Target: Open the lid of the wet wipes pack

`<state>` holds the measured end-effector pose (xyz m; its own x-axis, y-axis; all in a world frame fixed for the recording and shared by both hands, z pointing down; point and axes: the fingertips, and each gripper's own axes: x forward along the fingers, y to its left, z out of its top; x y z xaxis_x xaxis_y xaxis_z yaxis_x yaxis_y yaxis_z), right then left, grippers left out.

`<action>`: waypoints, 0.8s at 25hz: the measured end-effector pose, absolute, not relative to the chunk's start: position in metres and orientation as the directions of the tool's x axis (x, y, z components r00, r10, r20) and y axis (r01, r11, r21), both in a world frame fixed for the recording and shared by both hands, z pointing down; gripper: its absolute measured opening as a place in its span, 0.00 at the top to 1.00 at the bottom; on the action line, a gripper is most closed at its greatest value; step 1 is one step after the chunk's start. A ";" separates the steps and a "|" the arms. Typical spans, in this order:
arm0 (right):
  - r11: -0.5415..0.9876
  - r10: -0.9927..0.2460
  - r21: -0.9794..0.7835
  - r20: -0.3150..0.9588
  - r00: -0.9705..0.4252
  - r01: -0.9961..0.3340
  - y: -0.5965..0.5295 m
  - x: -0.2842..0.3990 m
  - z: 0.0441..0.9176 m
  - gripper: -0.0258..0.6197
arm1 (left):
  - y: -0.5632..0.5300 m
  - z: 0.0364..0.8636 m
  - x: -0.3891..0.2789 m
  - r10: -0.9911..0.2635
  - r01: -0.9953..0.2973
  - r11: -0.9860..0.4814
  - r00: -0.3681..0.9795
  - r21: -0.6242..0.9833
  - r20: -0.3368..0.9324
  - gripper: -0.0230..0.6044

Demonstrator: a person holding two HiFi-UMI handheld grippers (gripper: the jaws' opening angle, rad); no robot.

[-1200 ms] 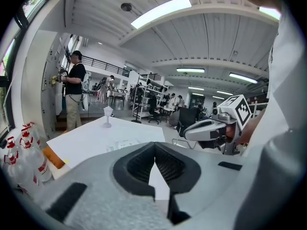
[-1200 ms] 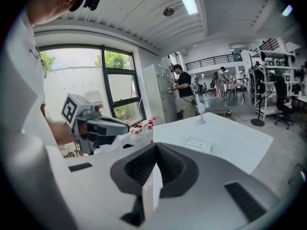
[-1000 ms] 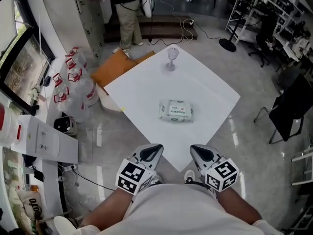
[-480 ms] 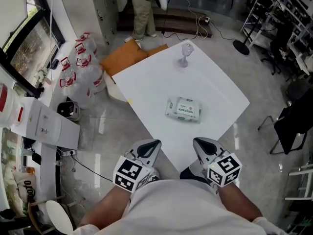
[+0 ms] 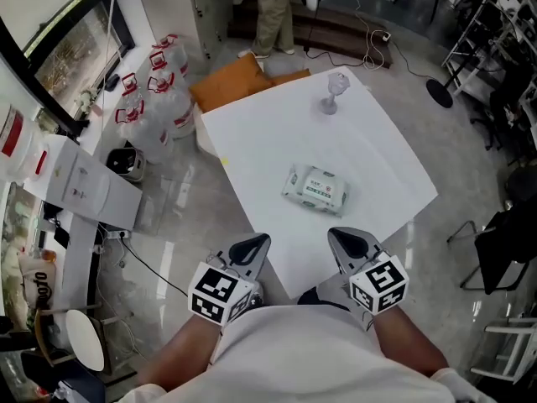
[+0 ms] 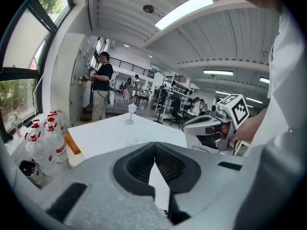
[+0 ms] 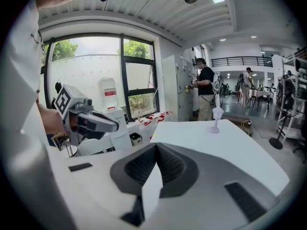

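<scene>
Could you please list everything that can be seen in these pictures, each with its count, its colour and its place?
table: one, white, middle of the head view
wet wipes pack: one, white and green, flat near the table's middle
goblet: one, clear, upright near the table's far corner
water bottles: several, clear with red handles, on the floor left of the table
cardboard: one, orange-brown, on the floor beside the bottles
water dispenser: one, white, far left
chair: one, black, right of the table
person: one, beige trousers, standing beyond the table
left gripper: one, grey, fingers shut, empty, before the table's near corner
right gripper: one, grey, fingers shut, empty, beside the left
</scene>
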<state>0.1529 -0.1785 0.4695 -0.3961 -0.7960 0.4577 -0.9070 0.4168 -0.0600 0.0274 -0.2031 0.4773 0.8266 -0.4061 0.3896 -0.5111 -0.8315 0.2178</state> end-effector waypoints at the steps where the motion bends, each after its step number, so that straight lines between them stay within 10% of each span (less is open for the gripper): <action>1: 0.422 -0.794 -0.068 0.453 -0.405 -0.904 -0.180 0.155 0.470 0.95 | -0.202 0.477 0.030 -0.411 -0.517 -0.829 0.822 0.214 0.395 0.95; 20: 0.505 -0.765 -0.082 0.419 -0.489 -0.859 -0.193 0.177 0.475 0.89 | -0.201 0.476 0.064 -0.439 -0.561 -0.807 0.781 0.187 0.444 0.95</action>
<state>0.1770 -0.1929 0.4754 -0.4892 -0.7649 0.4190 -0.8594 0.5046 -0.0822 0.0639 -0.2010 0.4756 0.7806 -0.4395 0.4445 -0.5605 -0.8069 0.1865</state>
